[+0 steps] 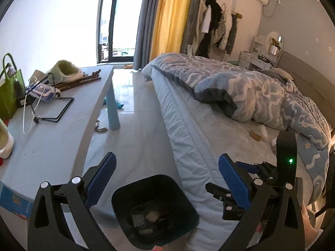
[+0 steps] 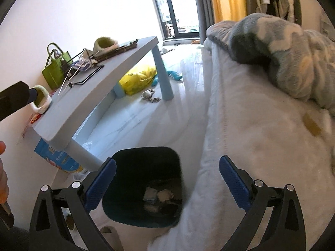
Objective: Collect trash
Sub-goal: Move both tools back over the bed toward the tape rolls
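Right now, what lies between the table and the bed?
The dark trash bin stands on the bare floor between table and bed, clearest in the left wrist view.

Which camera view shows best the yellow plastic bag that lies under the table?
The right wrist view: the yellow plastic bag shows plainly on the floor under the table, beside a table leg. In the left wrist view the tabletop hides it completely.

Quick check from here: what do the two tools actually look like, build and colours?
Both match: the left tool and right tool have black, Y-shaped plastic linkage arms with round silver pivot pins, ending in blue ribbed rectangular pads. In the left view, the right tool's black body shows a small green light.
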Tool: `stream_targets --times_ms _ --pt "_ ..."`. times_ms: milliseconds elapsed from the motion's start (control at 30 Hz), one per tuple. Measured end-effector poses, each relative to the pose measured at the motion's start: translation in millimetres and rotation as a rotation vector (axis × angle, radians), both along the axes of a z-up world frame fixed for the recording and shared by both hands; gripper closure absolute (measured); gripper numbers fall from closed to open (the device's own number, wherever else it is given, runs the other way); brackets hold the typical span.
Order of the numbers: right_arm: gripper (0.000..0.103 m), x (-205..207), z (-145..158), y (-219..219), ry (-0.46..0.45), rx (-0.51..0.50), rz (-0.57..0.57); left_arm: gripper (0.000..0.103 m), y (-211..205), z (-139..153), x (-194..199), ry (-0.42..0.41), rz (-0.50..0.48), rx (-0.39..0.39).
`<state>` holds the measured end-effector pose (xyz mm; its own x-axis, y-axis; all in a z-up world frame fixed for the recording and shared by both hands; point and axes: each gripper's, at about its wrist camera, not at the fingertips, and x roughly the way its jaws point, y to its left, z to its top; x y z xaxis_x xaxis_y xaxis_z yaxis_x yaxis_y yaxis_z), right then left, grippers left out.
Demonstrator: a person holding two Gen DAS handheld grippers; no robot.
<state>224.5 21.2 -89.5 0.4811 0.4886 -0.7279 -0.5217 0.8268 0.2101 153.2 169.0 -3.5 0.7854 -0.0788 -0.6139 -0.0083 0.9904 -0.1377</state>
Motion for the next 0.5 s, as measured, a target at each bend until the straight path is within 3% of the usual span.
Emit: stream_targets --times_ms 200,500 --pt "0.003 3.8 8.8 -36.2 -0.039 -0.023 -0.069 0.003 -21.0 1.0 4.3 -0.027 -0.094 -0.067" --pt "0.003 8.2 18.7 -91.0 -0.078 -0.039 -0.148 0.003 -55.7 0.1 13.7 -0.043 -0.129 -0.083"
